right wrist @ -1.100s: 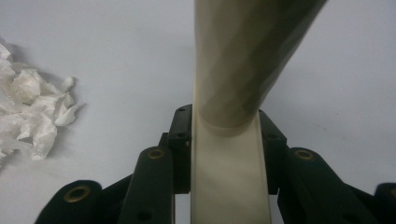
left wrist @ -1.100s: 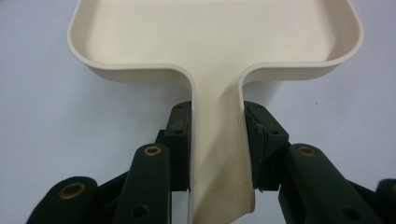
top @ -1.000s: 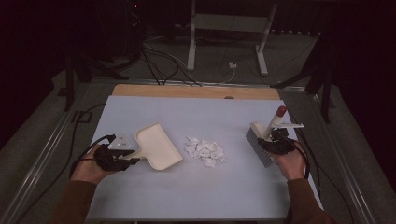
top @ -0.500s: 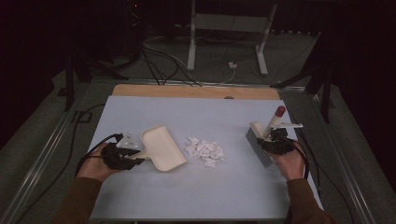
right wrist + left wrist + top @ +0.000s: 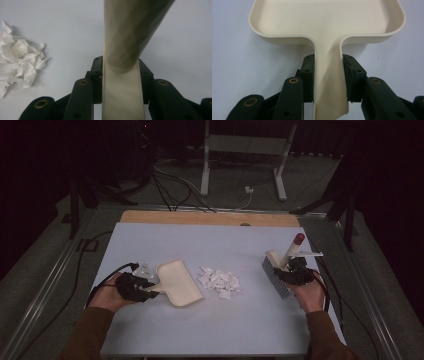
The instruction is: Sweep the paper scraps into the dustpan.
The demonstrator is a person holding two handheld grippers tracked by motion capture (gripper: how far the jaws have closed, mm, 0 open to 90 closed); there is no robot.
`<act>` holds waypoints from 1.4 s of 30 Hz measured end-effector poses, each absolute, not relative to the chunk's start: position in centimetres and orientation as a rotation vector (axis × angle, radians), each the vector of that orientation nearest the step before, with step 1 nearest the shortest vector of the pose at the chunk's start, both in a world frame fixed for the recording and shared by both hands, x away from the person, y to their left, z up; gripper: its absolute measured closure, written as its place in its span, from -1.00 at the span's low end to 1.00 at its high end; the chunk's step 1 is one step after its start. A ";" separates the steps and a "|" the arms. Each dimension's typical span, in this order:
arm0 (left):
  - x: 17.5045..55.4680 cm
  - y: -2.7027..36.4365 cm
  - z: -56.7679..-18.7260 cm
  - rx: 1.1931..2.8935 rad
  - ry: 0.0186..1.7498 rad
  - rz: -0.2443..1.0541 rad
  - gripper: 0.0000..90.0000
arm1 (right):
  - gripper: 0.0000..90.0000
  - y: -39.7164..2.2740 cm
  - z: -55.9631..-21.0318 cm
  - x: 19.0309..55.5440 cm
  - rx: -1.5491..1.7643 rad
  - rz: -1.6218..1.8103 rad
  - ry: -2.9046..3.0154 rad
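Observation:
A cream dustpan (image 5: 178,283) lies left of centre on the pale blue table (image 5: 200,330), its mouth turned toward a small heap of white paper scraps (image 5: 220,281). My left gripper (image 5: 151,291) is shut on the pan's handle. In the left gripper view both pads (image 5: 308,75) press the flat handle of the dustpan (image 5: 327,22). At the right, a cream hand brush (image 5: 276,275) with grey bristles and a red-tipped handle stands on the table. My right gripper (image 5: 292,270) is shut on it. The right gripper view has the brush handle (image 5: 125,37) between the jaws and the paper scraps (image 5: 20,60) at the left.
A wooden strip (image 5: 210,218) runs along the table's far edge. Beyond it, cables (image 5: 175,185) and the legs of a metal stand (image 5: 205,170) lie on the dark floor. Each gripper trails a black cable (image 5: 97,290) over the table's side.
My left hand has carried the dustpan a little to the right, toward the paper scraps, and slightly lower. The right hand and the brush have kept still.

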State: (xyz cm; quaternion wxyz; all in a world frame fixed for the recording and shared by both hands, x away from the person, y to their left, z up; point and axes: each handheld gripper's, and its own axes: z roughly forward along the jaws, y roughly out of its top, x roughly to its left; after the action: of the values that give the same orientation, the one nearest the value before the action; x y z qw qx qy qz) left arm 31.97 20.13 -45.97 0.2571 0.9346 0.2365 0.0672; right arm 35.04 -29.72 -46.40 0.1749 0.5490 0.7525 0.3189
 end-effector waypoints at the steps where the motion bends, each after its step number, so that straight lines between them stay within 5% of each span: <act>1: 32.0 20.0 -46.0 2.536 0.638 0.178 0.48 | 0.49 -29.7 -46.4 35.1 1.556 0.903 2.132; 42: 33.0 17.0 -46.5 2.638 0.528 0.120 0.48 | 0.49 -27.6 -46.4 35.0 1.513 0.895 2.168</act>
State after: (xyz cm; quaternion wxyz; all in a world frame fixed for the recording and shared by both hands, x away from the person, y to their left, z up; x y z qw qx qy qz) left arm 32.99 17.03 -46.49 0.2222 0.9551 0.1913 0.0436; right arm 35.05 -27.64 -46.36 0.1744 0.5339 0.7648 0.3158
